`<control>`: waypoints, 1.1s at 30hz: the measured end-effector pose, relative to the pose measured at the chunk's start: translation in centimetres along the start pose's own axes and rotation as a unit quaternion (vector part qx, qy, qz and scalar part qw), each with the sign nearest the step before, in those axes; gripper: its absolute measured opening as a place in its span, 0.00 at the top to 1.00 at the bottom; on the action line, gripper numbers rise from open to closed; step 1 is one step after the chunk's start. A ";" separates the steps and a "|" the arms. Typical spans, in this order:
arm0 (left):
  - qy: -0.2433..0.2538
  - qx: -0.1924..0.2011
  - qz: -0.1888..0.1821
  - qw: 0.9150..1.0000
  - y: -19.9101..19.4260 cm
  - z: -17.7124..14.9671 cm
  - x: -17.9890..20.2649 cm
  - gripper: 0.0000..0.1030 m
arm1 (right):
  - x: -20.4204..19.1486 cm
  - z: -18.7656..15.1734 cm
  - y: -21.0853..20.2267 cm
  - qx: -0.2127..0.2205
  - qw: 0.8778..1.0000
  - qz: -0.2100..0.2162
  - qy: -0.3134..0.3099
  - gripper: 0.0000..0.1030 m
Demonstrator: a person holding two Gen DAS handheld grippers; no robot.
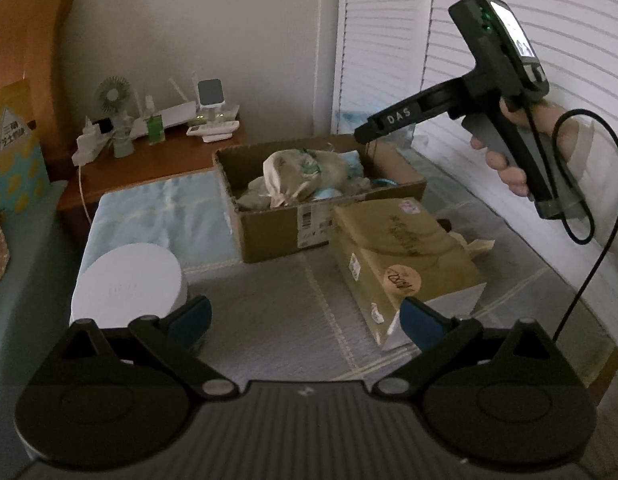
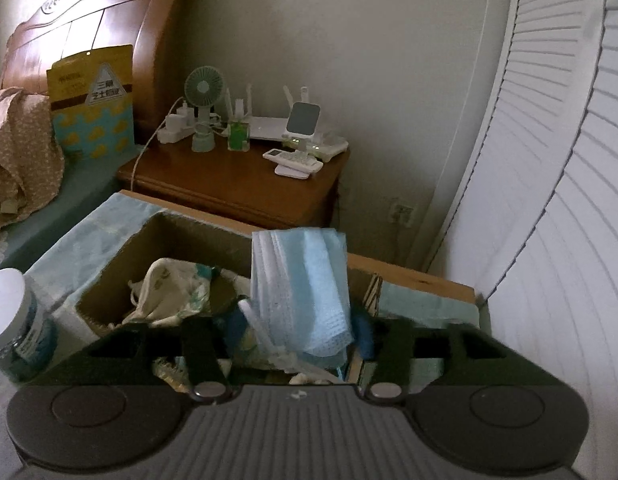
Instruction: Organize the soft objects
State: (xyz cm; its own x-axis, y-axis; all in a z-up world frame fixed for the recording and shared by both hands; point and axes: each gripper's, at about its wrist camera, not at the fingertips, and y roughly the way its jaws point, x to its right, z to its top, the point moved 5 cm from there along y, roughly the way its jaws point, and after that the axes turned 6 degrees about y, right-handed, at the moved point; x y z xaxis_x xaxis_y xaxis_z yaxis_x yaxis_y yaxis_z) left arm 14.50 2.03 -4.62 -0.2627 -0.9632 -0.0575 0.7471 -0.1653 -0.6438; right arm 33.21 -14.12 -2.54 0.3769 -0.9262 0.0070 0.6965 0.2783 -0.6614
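Releasing step: right tool (image 2: pixel 297 330), jaws apart, hung over the cardboard box (image 2: pixel 121 280) at frame centre; blue face mask (image 2: pixel 305 292) sat loose between them. Left tool (image 1: pixel 305 320) stood apart, empty. Next: withdraw clear.

Two wrist views, both toward cardboard box (image 1: pixel 269 200), right nearer.

We see a surface (image 1: pixel 277 320) covered in a pale plaid cloth; on it rest an open cardboard box (image 1: pixel 269 236), a yellowish flat carton (image 1: pixel 405 256) just beside it, and a white-lidded jar (image 1: pixel 127 290).
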 end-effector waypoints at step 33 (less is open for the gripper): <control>-0.007 0.014 -0.001 1.000 -1.7 -0.2 -0.1 0.03 | -0.3 -4.1 -4.8 -0.012 0.998 -0.024 0.049 0.00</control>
State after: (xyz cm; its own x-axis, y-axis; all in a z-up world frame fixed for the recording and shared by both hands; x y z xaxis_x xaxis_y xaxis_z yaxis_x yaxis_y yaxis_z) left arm 13.14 2.49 -3.67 -0.2556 -0.9658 -0.0446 0.7630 -0.1731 -0.6227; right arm 27.29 -16.24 -2.48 0.2819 -0.9589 -0.0331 0.6973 0.2284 -0.6794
